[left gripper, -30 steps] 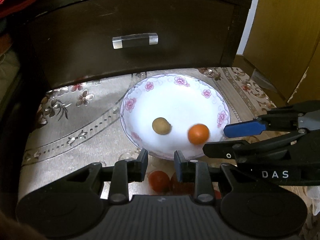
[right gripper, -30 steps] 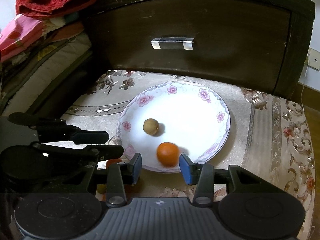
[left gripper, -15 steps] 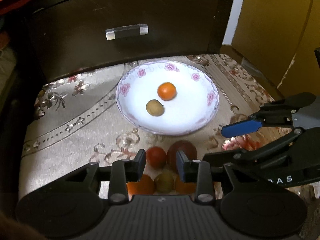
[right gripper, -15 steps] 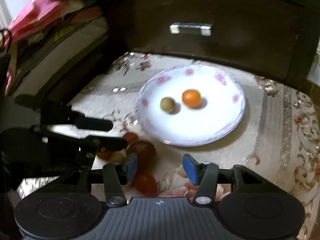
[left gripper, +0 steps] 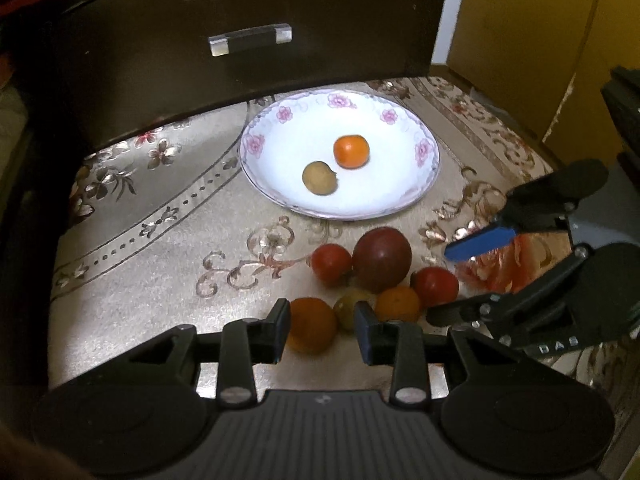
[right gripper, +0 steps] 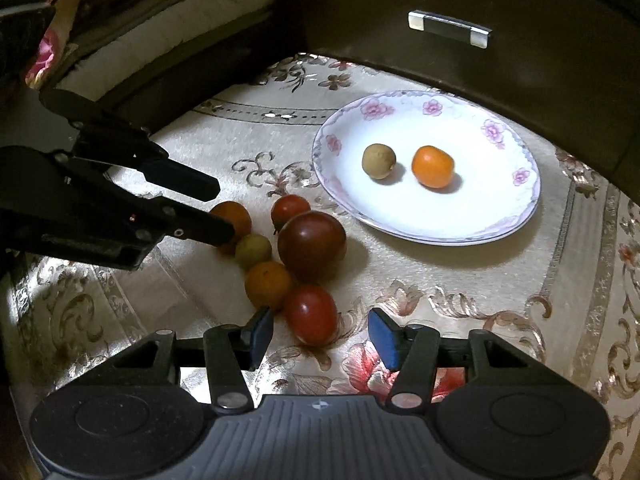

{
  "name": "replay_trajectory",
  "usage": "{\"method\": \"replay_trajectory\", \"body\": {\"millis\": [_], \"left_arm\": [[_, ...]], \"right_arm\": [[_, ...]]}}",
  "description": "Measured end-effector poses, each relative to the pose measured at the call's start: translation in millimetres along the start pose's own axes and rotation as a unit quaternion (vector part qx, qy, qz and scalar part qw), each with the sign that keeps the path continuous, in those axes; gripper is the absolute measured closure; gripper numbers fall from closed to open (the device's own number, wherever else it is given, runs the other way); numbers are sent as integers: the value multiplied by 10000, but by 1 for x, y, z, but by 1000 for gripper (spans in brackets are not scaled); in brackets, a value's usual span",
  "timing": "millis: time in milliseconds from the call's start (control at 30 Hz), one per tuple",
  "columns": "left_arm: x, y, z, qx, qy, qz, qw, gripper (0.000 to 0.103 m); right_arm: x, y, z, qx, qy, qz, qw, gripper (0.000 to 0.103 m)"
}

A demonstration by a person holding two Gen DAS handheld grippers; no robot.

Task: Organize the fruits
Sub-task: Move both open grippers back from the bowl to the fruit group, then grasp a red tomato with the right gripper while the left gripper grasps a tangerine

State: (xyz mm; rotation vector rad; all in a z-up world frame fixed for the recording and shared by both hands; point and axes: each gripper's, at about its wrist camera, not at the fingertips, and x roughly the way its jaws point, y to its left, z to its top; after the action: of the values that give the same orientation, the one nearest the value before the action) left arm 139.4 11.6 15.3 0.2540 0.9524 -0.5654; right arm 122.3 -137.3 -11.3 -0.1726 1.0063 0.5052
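A white flowered plate (left gripper: 420, 184) (right gripper: 516, 216) holds an orange fruit (left gripper: 351, 151) (right gripper: 433, 166) and a small brownish-green fruit (left gripper: 319, 177) (right gripper: 378, 161). In front of it a cluster lies on the cloth: a large dark red fruit (left gripper: 382, 260) (right gripper: 311, 246), red tomatoes (left gripper: 331, 263) (right gripper: 311, 313), orange fruits (left gripper: 310, 325) (right gripper: 267, 285) and a small green one (left gripper: 349, 308) (right gripper: 253, 250). My left gripper (left gripper: 322, 331) is open, its fingers either side of an orange fruit. My right gripper (right gripper: 322, 338) is open, just behind a red tomato.
A dark wooden drawer front with a clear handle (left gripper: 250, 39) (right gripper: 449, 29) rises right behind the plate. A floral beige cloth (left gripper: 160, 248) covers the surface. Bedding (right gripper: 132, 20) lies at the left, a yellow cabinet (left gripper: 520, 40) at the right.
Both grippers have pulled back from the plate toward the fruit cluster, which is now fully in view. The orange fruit has rolled from the plate's front edge toward its middle.
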Motion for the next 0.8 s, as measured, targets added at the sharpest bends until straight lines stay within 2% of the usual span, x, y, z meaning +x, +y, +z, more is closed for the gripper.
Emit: {"method": "replay_trajectory", "body": {"millis": [300,533,633,767,800], "left_arm": [[17,-1,-10,477,191,114,9986,61],[29,-2,-9,449,191,53,9988,58],[30,-2,-9,410,136,66,9990,58],[30,-5,-8,433,146,127,9989,62],[30,-6,-7,473,188,130,9986,62]], "right_arm": [[9,4,1,-74,-6,-24,10000,53],[12,8,2,-134,-27,-29,9999,52],[11,10,2,-225,-34,-95,9997,59],[9,9,2,-228,-16,-101,9997,77],[8,7,2,-191,-18,-66,9998,77]]}}
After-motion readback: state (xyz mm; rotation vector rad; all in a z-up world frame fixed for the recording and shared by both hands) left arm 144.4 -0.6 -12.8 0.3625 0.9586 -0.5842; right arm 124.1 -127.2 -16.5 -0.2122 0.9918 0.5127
